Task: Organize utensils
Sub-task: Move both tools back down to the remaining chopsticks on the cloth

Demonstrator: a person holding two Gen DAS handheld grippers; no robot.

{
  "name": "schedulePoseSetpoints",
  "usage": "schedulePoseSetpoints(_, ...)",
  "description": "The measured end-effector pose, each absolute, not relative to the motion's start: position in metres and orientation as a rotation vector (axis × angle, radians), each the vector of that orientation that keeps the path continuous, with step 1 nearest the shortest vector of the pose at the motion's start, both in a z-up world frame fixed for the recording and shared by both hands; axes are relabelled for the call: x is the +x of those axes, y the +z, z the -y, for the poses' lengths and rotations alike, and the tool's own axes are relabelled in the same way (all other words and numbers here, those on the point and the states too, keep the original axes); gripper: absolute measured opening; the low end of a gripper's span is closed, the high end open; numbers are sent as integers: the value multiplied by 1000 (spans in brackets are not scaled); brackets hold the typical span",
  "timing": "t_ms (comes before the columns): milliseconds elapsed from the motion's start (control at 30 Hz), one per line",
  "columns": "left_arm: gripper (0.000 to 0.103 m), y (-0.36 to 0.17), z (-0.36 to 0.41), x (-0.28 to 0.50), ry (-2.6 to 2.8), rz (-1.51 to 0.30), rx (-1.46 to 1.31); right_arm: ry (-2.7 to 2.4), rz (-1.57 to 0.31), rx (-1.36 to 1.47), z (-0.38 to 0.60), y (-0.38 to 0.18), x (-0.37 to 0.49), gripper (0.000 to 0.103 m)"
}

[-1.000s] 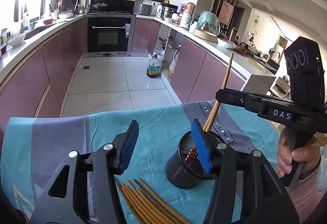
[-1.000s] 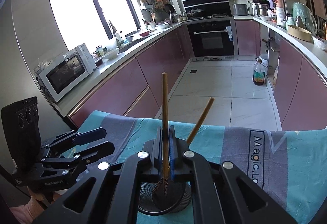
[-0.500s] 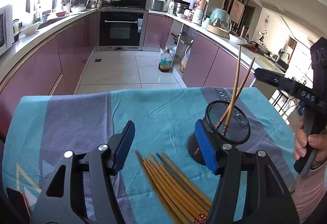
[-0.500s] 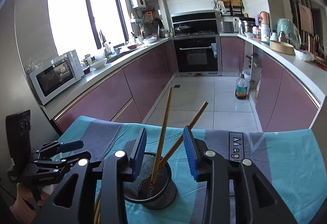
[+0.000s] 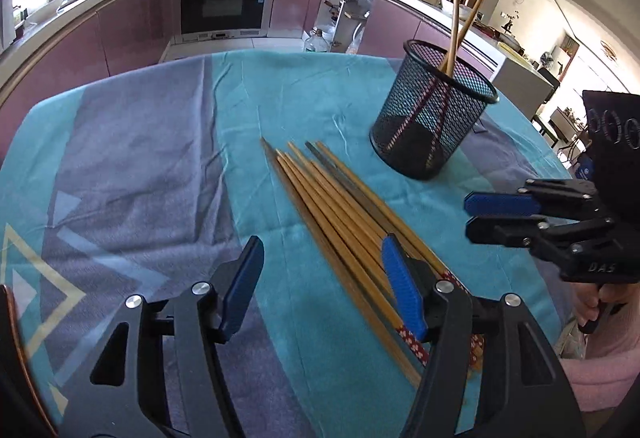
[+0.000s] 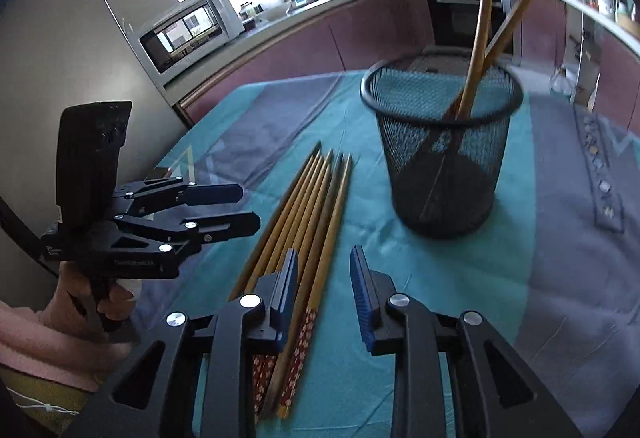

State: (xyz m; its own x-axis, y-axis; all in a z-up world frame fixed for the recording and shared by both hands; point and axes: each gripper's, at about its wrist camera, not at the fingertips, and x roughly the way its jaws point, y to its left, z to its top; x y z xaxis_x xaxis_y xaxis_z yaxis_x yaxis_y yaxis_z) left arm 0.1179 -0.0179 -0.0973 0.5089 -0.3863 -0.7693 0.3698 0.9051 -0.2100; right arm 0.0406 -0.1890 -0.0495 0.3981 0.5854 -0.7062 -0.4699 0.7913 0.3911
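Both tongs hang empty – left tongs (image 5: 322, 286) wide, right tongs (image 6: 324, 292) narrowing – above loose chopsticks (image 5: 340, 214); mesh cup (image 5: 432, 110) beyond.

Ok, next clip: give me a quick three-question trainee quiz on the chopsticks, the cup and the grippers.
1. How many chopsticks stand in the mesh cup?
2. True or false: the right gripper is clamped on a chopstick.
3. The loose chopsticks lie: A) inside the cup, B) flat on the tablecloth beside the cup, C) on the kitchen floor.

Key:
1. Two, leaning against the rim.
2. False: its jaws stand apart with nothing between them. The left gripper is open too.
3. B
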Motion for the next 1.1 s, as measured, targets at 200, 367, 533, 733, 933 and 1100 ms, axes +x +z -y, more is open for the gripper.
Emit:
schedulePoseSetpoints(200, 55, -111, 32, 103, -561, -985, -43, 691, -1022, 163, 180, -72, 25, 22)
schedulePoseSetpoints(367, 55, -116, 38, 97, -619, -1002, -59, 721, -1029, 193, 169, -76, 16, 22)
schedulePoseSetpoints(533, 50, -117, 45, 90, -668, -1017, -54, 772, -1037, 187, 154, -79, 4, 22)
schedulePoseSetpoints(733, 44, -117, 39, 90, -672, -1024, -61, 760, -1030, 174, 153, -79, 7, 21)
schedulePoseSetpoints(933, 44, -116, 38, 101, -602, -1007, -33, 632, -977, 137, 149, -78, 28, 21)
schedulePoseSetpoints(1100, 38, -115, 40, 113, -544, -995, 19, 592, -959, 67, 139, -75, 34, 21)
